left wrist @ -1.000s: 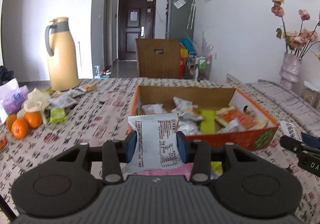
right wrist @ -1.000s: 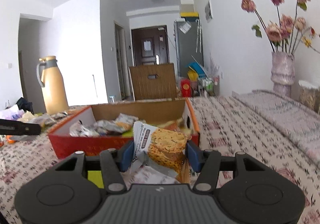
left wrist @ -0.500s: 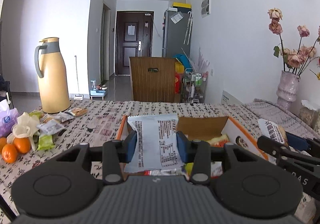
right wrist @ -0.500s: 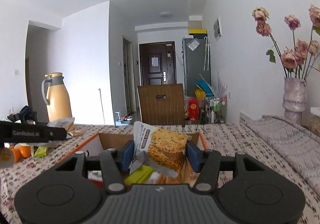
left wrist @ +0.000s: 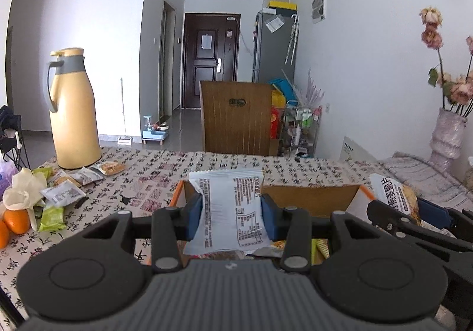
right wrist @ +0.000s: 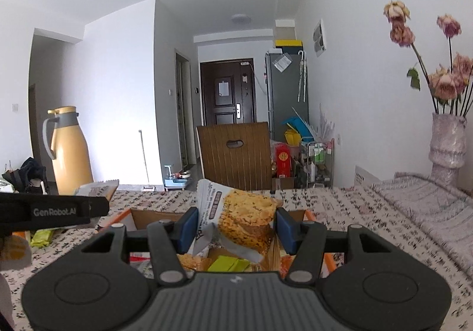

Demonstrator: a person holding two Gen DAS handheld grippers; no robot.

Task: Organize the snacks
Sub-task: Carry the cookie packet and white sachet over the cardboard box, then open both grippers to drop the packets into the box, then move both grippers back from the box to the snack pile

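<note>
My left gripper (left wrist: 232, 217) is shut on a white snack packet (left wrist: 233, 212) with printed text, held upright above the orange cardboard box (left wrist: 313, 204). My right gripper (right wrist: 236, 226) is shut on an oat-crisp snack packet (right wrist: 245, 221), also held above the box (right wrist: 147, 217). More packets lie in the box below (right wrist: 227, 264). The right gripper with its packet (left wrist: 393, 195) shows at the right of the left wrist view. The left gripper's finger (right wrist: 53, 209) shows at the left of the right wrist view.
Loose snack packets (left wrist: 68, 186), oranges (left wrist: 14, 220) and a yellow thermos jug (left wrist: 74, 112) are on the patterned tablecloth at the left. A vase of dried roses (right wrist: 448, 142) stands at the right. A wooden chair back (left wrist: 236, 118) is beyond the table.
Both grippers have risen with their packets and tilted up, so the box has dropped low in both views. The grips have not changed.
</note>
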